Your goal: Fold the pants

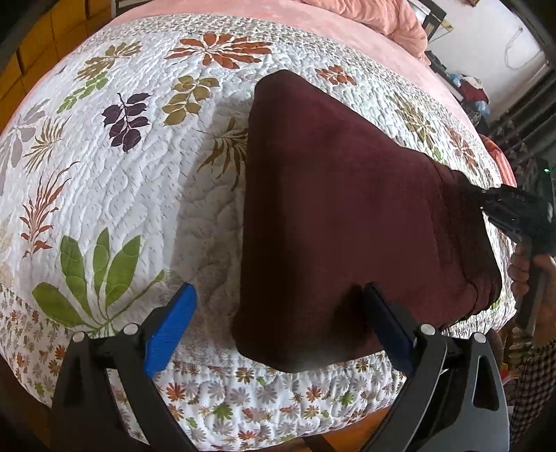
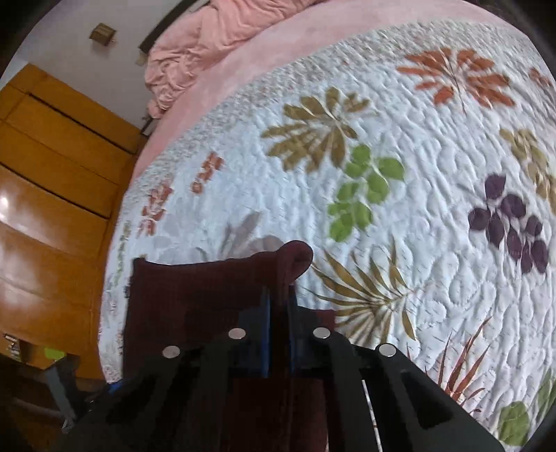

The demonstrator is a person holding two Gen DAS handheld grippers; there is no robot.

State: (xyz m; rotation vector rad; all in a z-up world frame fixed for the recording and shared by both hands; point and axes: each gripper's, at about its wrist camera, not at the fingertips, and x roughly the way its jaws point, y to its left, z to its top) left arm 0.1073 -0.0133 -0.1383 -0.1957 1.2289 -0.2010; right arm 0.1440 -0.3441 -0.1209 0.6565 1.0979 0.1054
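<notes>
Dark maroon pants (image 1: 347, 208) lie folded on a white floral quilt (image 1: 121, 156) on the bed. My left gripper (image 1: 278, 313) hovers above the pants' near left corner with its blue pads (image 1: 170, 327) spread wide; the right pad is over the fabric, the left pad over the quilt. My right gripper (image 1: 486, 201) reaches the pants' right edge in the left wrist view. In the right wrist view my right gripper (image 2: 279, 295) is shut on a raised fold of the pants (image 2: 292, 257), and the cloth bunches up just past the fingertips.
A pink blanket (image 1: 365, 21) is heaped at the bed's far end. Wooden cabinets (image 2: 52, 167) stand beside the bed. A person's hand (image 1: 521, 271) and a checked sleeve (image 1: 535, 375) are at the right. The quilt's edge (image 1: 243, 400) drops off near me.
</notes>
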